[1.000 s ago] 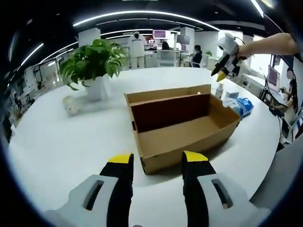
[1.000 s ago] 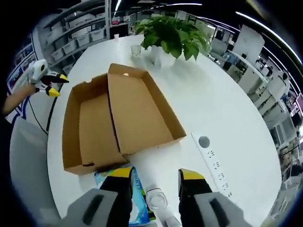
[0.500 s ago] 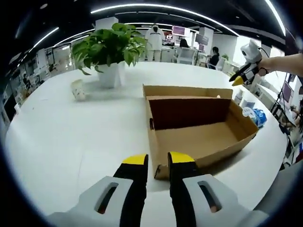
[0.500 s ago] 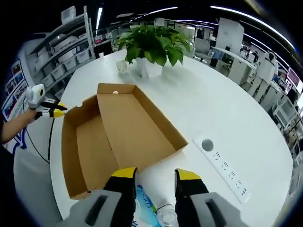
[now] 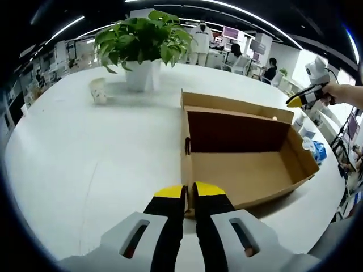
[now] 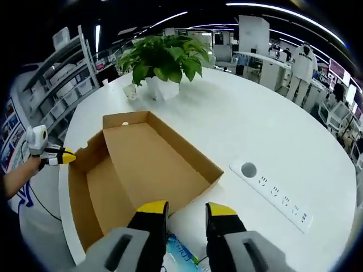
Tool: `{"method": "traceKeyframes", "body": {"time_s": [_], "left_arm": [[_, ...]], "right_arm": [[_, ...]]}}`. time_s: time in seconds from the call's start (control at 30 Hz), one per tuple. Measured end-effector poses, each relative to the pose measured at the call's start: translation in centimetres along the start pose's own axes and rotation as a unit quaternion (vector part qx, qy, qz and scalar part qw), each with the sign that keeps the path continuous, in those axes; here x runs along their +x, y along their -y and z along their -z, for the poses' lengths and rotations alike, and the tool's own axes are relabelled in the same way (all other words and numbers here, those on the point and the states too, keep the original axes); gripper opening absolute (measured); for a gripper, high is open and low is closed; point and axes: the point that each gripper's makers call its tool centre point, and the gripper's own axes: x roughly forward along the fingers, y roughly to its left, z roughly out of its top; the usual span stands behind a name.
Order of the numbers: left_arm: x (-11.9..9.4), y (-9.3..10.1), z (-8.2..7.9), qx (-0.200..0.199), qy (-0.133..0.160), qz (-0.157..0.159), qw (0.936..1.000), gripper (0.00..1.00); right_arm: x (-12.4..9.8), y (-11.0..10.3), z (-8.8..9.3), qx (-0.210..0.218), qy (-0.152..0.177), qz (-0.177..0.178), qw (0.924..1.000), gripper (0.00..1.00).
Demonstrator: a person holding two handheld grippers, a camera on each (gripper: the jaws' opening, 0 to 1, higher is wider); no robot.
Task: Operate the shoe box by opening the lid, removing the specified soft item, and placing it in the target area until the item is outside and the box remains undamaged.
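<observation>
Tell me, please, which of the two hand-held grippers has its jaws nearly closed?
The left hand-held gripper: its yellow tips almost touch, just before the box's near corner. The right hand-held gripper shows a clear gap.

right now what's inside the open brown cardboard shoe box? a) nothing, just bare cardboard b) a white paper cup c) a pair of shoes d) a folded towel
a, the open brown cardboard shoe box shows only its bare cardboard floor and walls in both the left gripper view and the right gripper view, with its lid standing open.
</observation>
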Motion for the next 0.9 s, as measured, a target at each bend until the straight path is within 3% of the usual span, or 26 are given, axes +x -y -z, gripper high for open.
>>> {"method": "traceKeyframes", "body": {"time_s": [0.17, 0.3, 0.47, 0.9], "left_arm": [[0.1, -0.2, 0.0, -0.017, 0.001, -0.009, 0.9998, 0.03], [0.1, -0.1, 0.1, -0.004, 0.006, -0.028, 0.9996, 0.02], [0.1, -0.3, 0.1, -0.014, 0.009, -0.027, 0.9995, 0.02], [0.3, -0.3, 0.2, -0.024, -0.007, -0.021, 0.9995, 0.01]], "right_arm": [[0.8, 0.4, 0.1, 0.042, 0.003, 0.01, 0.9991, 0.19], [1.9, 0.3, 0.2, 0.059, 0.002, 0.013, 0.9982, 0.19], [3.0, 0.2, 0.2, 0.058, 0.004, 0.018, 0.9981, 0.18], [5.6, 1.9, 0.7, 0.131, -0.008, 0.043, 0.9904, 0.17]]}}
